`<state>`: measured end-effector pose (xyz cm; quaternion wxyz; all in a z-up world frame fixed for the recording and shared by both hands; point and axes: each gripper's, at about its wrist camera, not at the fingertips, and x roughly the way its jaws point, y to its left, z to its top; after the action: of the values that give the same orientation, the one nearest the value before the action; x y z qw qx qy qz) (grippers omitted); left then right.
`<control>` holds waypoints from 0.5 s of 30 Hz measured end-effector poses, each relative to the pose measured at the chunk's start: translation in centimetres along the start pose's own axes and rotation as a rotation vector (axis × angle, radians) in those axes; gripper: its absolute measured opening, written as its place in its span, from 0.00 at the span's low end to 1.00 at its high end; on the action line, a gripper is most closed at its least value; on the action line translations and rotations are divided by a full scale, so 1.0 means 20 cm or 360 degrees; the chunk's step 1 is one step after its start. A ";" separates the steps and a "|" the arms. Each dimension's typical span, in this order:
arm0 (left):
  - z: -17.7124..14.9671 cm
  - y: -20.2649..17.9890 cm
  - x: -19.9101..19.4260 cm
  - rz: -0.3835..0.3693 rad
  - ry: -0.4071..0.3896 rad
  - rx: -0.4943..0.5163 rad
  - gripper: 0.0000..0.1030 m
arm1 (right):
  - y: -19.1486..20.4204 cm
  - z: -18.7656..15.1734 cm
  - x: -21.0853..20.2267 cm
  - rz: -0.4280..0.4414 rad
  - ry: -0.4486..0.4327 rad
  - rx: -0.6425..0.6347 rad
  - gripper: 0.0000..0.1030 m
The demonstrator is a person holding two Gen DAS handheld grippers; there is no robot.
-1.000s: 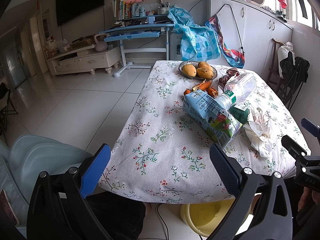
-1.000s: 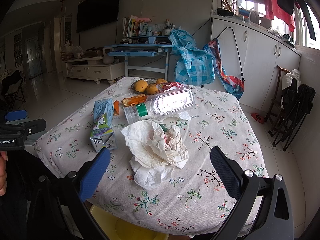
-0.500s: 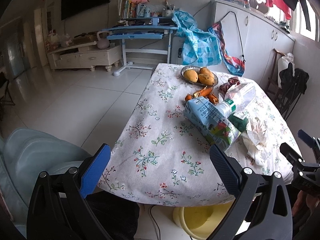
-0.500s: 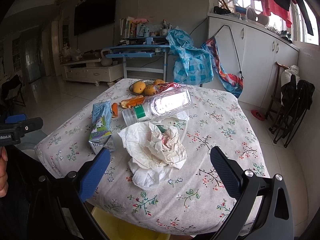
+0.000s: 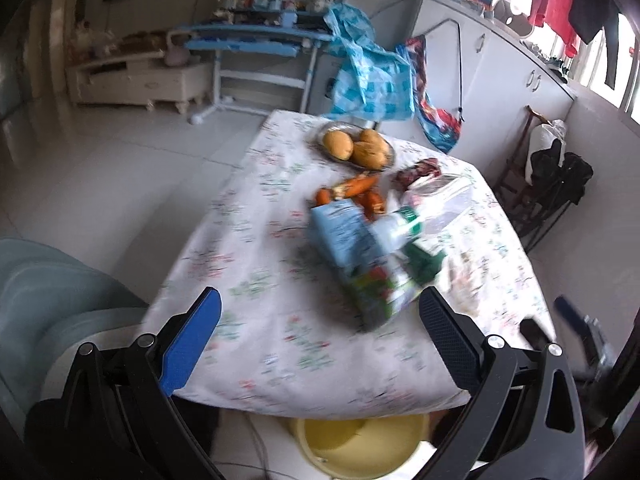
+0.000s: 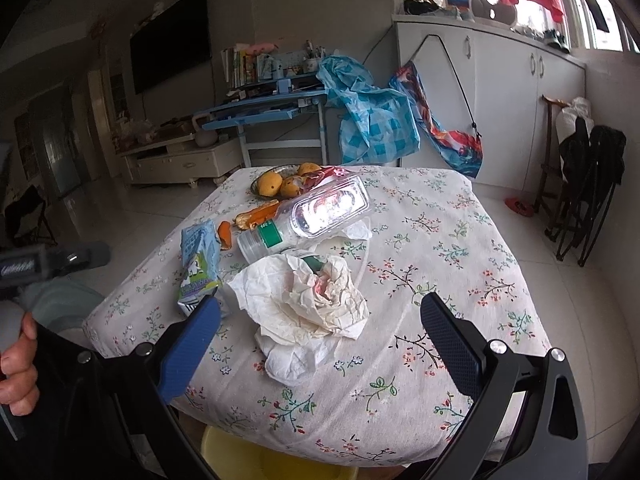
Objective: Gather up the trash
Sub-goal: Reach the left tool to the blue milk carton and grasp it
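Trash lies on a floral-cloth table (image 6: 440,264): a crumpled white tissue (image 6: 308,300), a clear plastic bottle (image 6: 312,216) on its side, a blue milk carton (image 6: 198,264) and orange peels (image 6: 256,216). In the left wrist view the carton (image 5: 352,248) and bottle (image 5: 424,208) are blurred. My right gripper (image 6: 320,348) is open and empty, just short of the tissue. My left gripper (image 5: 316,340) is open and empty over the table's near edge, short of the carton. A yellow bin (image 5: 360,444) sits below the table edge.
A metal plate of mangoes (image 5: 356,146) stands at the far end of the table. A pale blue chair (image 5: 44,296) is at the left. Beyond are a blue desk (image 6: 264,116), a white cabinet (image 6: 520,92) and a folded black chair (image 6: 588,196).
Both grippers have moved forward and up over the table toward the trash. The left wrist view is now blurred by motion. Both stay open.
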<state>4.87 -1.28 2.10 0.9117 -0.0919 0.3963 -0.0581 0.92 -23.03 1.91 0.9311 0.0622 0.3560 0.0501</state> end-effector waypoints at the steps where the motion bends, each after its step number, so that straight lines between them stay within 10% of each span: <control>1: 0.02 -0.03 0.03 0.0020 0.0020 -0.0002 0.93 | -0.01 0.00 0.00 0.0006 -0.0003 0.0020 0.93; 12: 0.13 -0.26 0.48 0.0293 0.0294 0.0003 0.93 | -0.11 0.01 0.00 0.0033 0.0042 0.0159 0.93; 15: 0.13 -0.25 0.53 0.0313 0.0288 0.0020 0.78 | -0.12 0.00 0.02 0.0043 0.0085 0.0167 0.93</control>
<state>13.77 -7.65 -2.62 0.8741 -0.0412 0.4836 0.0211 1.45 -25.26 1.29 0.9159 0.1145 0.3820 0.0455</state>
